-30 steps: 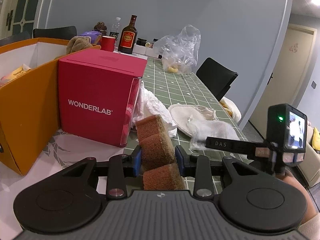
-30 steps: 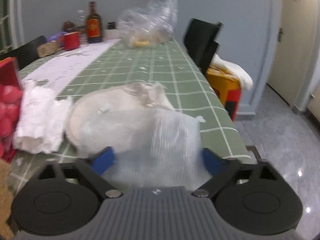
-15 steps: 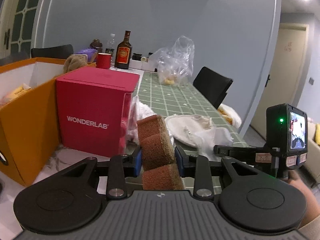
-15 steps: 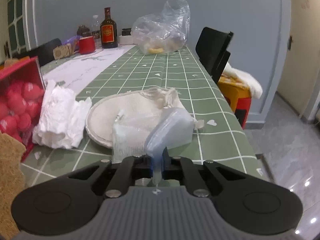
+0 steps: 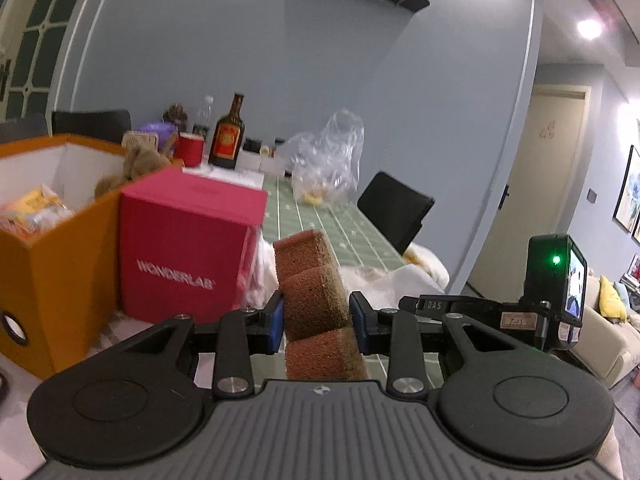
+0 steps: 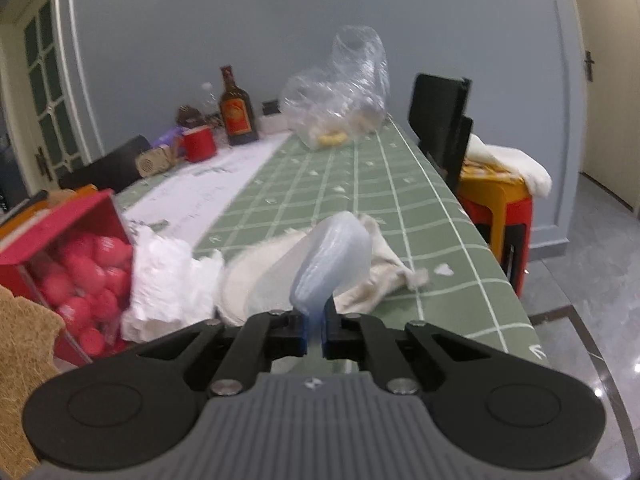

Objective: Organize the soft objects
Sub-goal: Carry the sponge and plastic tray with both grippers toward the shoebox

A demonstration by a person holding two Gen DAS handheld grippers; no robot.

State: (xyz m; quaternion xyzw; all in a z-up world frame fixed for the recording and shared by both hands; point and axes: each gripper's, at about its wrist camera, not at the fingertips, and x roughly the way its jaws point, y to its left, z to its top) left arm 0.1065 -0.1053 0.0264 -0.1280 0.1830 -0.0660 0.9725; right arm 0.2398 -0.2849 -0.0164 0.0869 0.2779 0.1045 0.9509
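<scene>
My left gripper (image 5: 317, 326) is shut on a brown sponge (image 5: 312, 280), held upright above the table. Its edge also shows at the far left of the right wrist view (image 6: 22, 344). My right gripper (image 6: 316, 332) is shut on a pale blue translucent soft pad (image 6: 332, 264), lifted above a cream cloth pouch (image 6: 256, 276) on the green checked tablecloth (image 6: 360, 188). A crumpled white tissue (image 6: 164, 280) lies left of the pouch. An orange box (image 5: 44, 248) holding soft items stands at the left.
A red WONDERLAB box (image 5: 184, 248) stands beside the orange box. At the far end are a brown bottle (image 6: 236, 112), a red mug (image 6: 198, 144) and a clear plastic bag (image 6: 340, 96). Black chairs (image 6: 440, 120) and an orange stool (image 6: 496, 200) stand along the table's right edge.
My right gripper closed on the pale blue pad and lifted it off the pouch. My left gripper rose with the sponge, so the boxes sit lower in view.
</scene>
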